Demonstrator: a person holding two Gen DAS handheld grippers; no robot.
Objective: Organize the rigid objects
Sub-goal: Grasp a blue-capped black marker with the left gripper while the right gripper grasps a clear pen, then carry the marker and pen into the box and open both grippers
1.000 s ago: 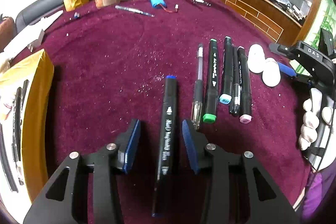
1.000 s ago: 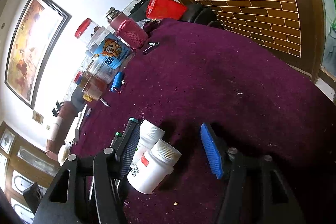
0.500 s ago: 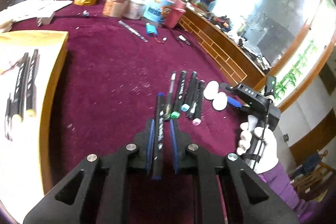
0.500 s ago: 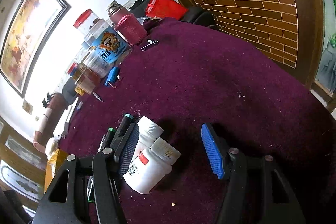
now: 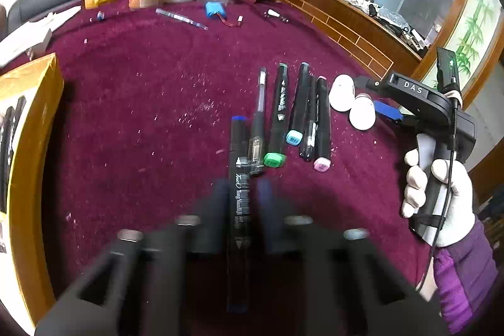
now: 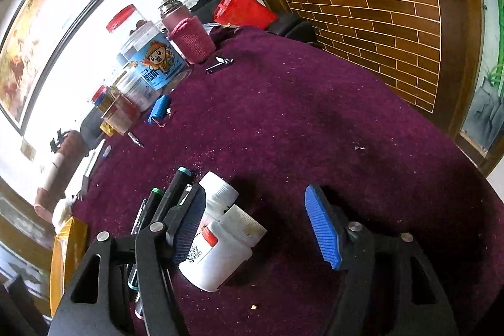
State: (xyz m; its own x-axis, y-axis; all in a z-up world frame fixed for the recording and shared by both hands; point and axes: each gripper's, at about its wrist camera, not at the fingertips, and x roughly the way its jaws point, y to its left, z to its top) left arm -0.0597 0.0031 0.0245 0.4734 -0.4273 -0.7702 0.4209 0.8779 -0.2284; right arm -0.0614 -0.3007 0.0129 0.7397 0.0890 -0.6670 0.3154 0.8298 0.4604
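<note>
Markers are what the sorting turns on, and the blue-capped marker (image 5: 238, 210) lies on the maroon cloth (image 5: 132, 115) between the left gripper (image 5: 242, 203) fingers, whose blurred jaws look parted slightly off its barrel. It looks light, stiff and smooth; mid-barrel seems the sensible hold. Just beside it lie one clear gel pen (image 5: 258, 128), three more markers and one thin pen between them. Two white bottles (image 6: 220, 244) lie touching, inside the right gripper (image 6: 255, 229), its jaws wide apart, clamped on nothing.
</note>
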